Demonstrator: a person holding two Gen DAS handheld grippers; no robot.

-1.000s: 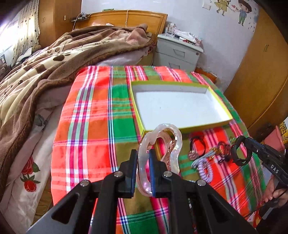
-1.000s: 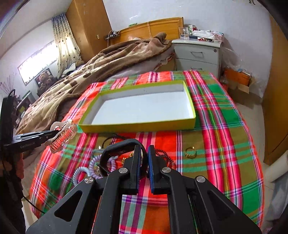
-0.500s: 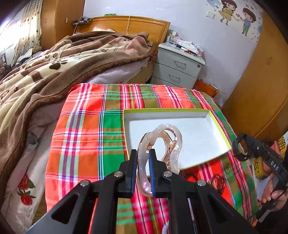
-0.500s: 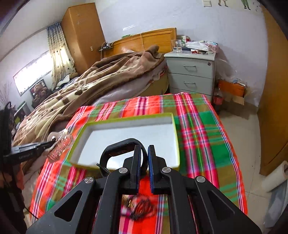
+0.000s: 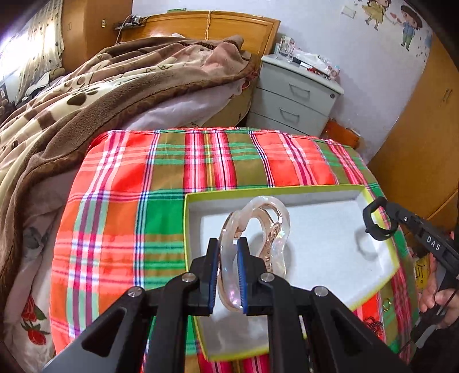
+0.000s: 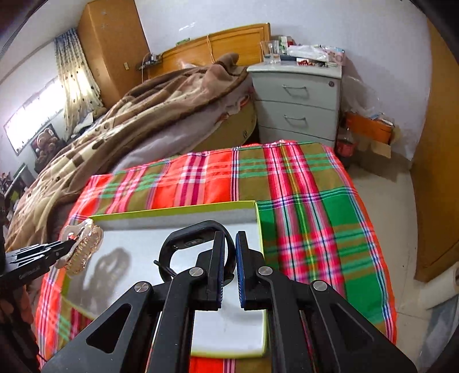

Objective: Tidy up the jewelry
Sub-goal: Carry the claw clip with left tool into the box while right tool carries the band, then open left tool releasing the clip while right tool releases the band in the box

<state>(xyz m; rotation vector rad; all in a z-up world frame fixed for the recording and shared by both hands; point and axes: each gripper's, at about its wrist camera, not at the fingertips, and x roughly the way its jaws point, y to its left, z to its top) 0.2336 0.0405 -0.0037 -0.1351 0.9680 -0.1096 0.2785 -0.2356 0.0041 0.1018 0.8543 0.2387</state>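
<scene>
- A plaid cloth [image 5: 120, 229] covered the table beside the bed.
- A yellow-rimmed tray [image 5: 330, 190] with a white floor lay on the cloth, under both grippers.
- The left gripper [image 5: 226, 275] hung over the tray's left part, its jaws clamped on the lower edge of a clear pink hair claw [image 5: 258, 229], which stood up between and beyond the fingertips.
- The right gripper [image 6: 228, 266] hung over the tray's right part, jaws nearly together, pinching a black band [image 6: 183, 244] that looped out to the left of them.

Wooden headboard [image 5: 206, 27], grey drawer nightstand [image 6: 298, 103], pale wall, bright curtained window [image 6: 43, 112].
</scene>
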